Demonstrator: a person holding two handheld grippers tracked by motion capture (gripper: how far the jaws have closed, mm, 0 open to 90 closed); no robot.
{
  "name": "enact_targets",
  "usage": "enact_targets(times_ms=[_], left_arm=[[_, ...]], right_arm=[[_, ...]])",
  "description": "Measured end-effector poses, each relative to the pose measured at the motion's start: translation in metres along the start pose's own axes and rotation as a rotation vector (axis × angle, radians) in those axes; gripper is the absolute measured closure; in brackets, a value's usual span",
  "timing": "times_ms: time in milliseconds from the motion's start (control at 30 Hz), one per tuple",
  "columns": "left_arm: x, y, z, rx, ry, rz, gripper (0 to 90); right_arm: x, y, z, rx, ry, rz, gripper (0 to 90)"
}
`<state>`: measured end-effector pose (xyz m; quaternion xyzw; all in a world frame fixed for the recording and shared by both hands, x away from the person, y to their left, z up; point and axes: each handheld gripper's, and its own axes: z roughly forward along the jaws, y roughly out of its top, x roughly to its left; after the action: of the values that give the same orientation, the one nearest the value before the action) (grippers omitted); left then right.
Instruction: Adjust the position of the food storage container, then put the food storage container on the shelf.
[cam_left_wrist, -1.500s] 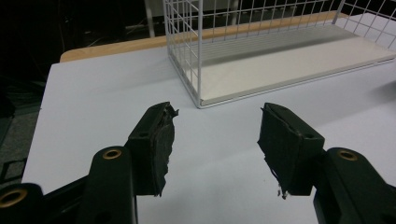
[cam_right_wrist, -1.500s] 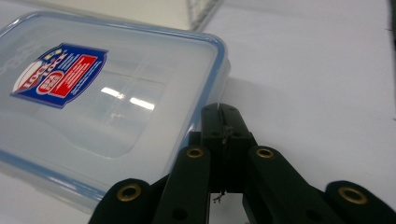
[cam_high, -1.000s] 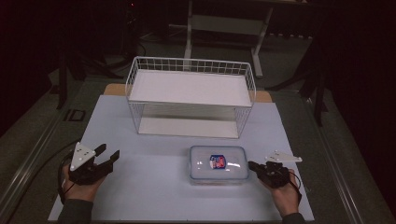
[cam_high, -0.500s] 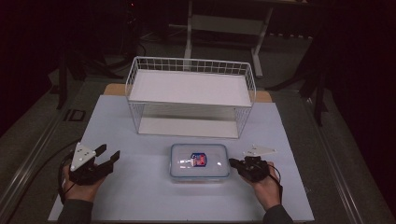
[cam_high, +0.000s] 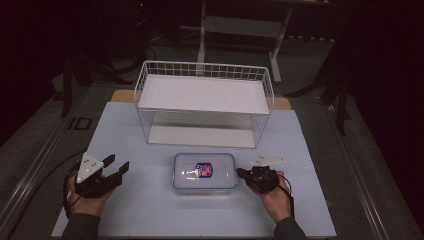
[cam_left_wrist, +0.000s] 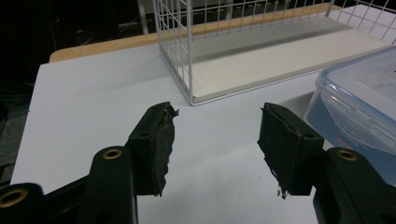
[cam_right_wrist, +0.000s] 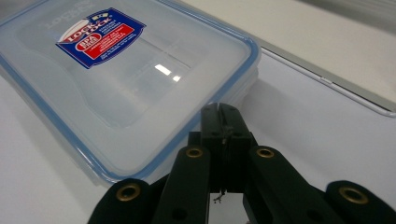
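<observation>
A flat, matte, pale-blue table (cam_high: 310, 165) carries every item; a strip of wood-coloured edge shows at its far side. Beyond both grippers stands a rectangular white wire basket (cam_high: 205, 107) of thin welded grid, with a smooth white upper shelf and a white floor panel beneath; in the left gripper view its near corner (cam_left_wrist: 189, 70) rises ahead of the jaws. Between the two grippers lies a shallow rectangular container (cam_high: 205, 173) of clear plastic with rounded corners, a glossy lid rimmed in blue, and a red-and-blue label (cam_right_wrist: 100, 36) printed in small lettering. The left gripper (cam_high: 116, 170), held in the person's left hand (cam_high: 87, 200), rests on the table apart from the container's left end, its two black jaws spread wide with nothing between them; their pads (cam_left_wrist: 161, 140) look rough and frayed at the edges, and the arms carry brass-coloured rivets. The right gripper (cam_high: 243, 173), held in the right hand (cam_high: 275, 197), sits just beside the container's right end with its jaws pressed together; its tips (cam_right_wrist: 224, 116) lie against or just short of the blue rim, and contact cannot be told. A grey three-cornered plate (cam_high: 268, 160) tops this gripper.
</observation>
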<state>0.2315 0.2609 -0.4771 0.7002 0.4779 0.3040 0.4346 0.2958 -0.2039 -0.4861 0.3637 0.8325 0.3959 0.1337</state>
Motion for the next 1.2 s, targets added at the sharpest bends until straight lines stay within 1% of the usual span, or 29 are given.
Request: enact_targets(times_ms=[100,133,200,267,333,400,500,533,600,667,700,733,800,867,933,967,1033,1067,1100,1133,1200], left_arm=[[0.000,0.000,-0.001,-0.004,-0.002,-0.003,44.1],[0.000,0.000,-0.001,-0.004,-0.002,-0.003,44.1],[0.000,0.001,0.000,-0.003,-0.005,-0.005,44.1],[-0.001,0.001,0.000,0.000,-0.009,-0.004,44.1],[-0.002,0.001,0.000,0.000,-0.020,-0.002,44.0],[-0.002,0.002,0.000,-0.005,-0.029,-0.005,43.9],[-0.003,0.003,-0.001,-0.008,-0.042,-0.014,43.8],[-0.005,0.004,0.000,-0.013,-0.065,-0.032,43.7],[-0.008,0.006,0.001,-0.009,-0.084,-0.031,43.4],[-0.008,0.006,0.001,-0.009,-0.084,-0.031,43.2],[-0.016,0.010,0.005,0.011,-0.151,-0.039,42.3],[-0.018,0.010,0.007,0.020,-0.171,-0.046,41.4],[-0.025,0.012,0.013,0.042,-0.213,-0.049,40.6],[-0.033,0.015,0.018,0.066,-0.252,-0.045,39.2],[-0.042,0.019,0.024,0.079,-0.281,-0.032,37.6],[-0.046,0.022,0.026,0.081,-0.294,-0.032,37.1],[-0.054,0.026,0.034,0.103,-0.332,-0.037,34.7],[-0.058,0.028,0.039,0.120,-0.359,-0.044,33.0],[-0.063,0.030,0.044,0.139,-0.380,-0.042,31.3],[-0.069,0.031,0.048,0.148,-0.382,-0.033,30.4],[-0.079,0.032,0.058,0.173,-0.370,-0.010,26.1]], right_arm=[[-0.001,0.001,-0.002,-0.002,-0.007,-0.017,83.4],[-0.001,0.001,-0.004,-0.004,-0.018,-0.021,80.8],[-0.003,0.002,-0.008,-0.021,-0.031,-0.008,76.3],[-0.004,0.003,-0.012,-0.041,-0.027,0.010,70.9],[-0.005,0.003,-0.014,-0.060,-0.017,0.023,65.8],[-0.005,0.004,-0.015,-0.072,0.003,0.034,62.6],[-0.003,0.005,-0.014,-0.078,0.015,0.034,60.2],[-0.002,0.006,-0.013,-0.084,0.035,0.045,56.7],[0.000,0.007,-0.011,-0.080,0.048,0.059,54.3],[0.000,0.007,-0.011,-0.078,0.054,0.064,54.3],[0.001,0.008,-0.009,-0.069,0.072,0.078,47.7],[0.002,0.009,-0.008,-0.063,0.087,0.081,46.6],[0.002,0.009,-0.005,-0.060,0.102,0.091,44.2],[0.004,0.010,-0.002,-0.050,0.112,0.103,38.7],[0.005,0.012,0.000,-0.040,0.124,0.111,33.4],[0.005,0.013,0.001,-0.030,0.126,0.114,30.4],[0.004,0.014,0.004,-0.011,0.137,0.129,25.2],[0.004,0.015,0.005,-0.008,0.136,0.133,23.2],[0.003,0.015,0.006,-0.002,0.134,0.144,20.3],[0.002,0.016,0.008,-0.001,0.135,0.153,17.9],[-0.001,0.015,0.010,0.005,0.132,0.168,14.2]])
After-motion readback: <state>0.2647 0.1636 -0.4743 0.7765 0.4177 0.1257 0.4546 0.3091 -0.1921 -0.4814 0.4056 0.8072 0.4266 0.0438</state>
